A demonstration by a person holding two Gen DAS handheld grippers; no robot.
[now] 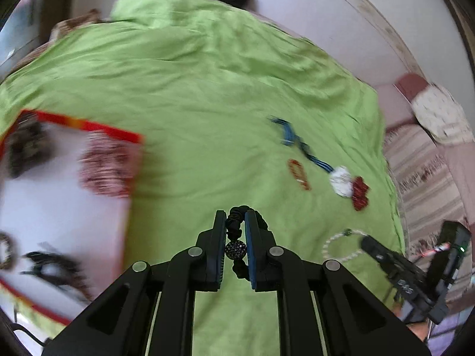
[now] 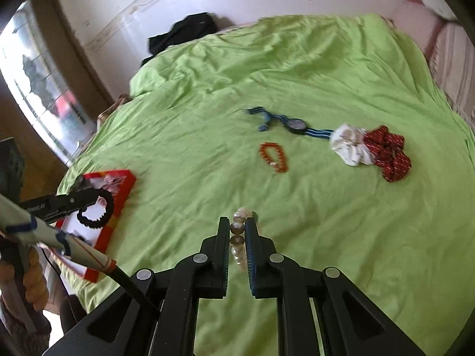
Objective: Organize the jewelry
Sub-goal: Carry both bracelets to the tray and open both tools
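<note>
My left gripper [image 1: 236,222] is shut on a black beaded bracelet [image 1: 236,249] with a sparkly round bead, held above the green sheet. From the right wrist view that black bracelet [image 2: 98,210] hangs as a loop over the red-rimmed white tray [image 2: 118,178]. My right gripper [image 2: 237,225] is shut on a pearl bracelet [image 2: 239,237]; the same pearl bracelet [image 1: 338,246] shows at the tip of the right gripper [image 1: 368,241] in the left view. The tray [image 1: 59,178] with several pieces in it lies blurred at the left.
On the green sheet [image 2: 297,74] lie an orange bead bracelet [image 2: 273,157], a blue-strapped watch [image 2: 294,126], a white scrunchie [image 2: 350,148] and a red scrunchie [image 2: 389,154]. Black clothing [image 2: 184,32] sits at the far edge. A hand [image 2: 32,279] grips the left tool.
</note>
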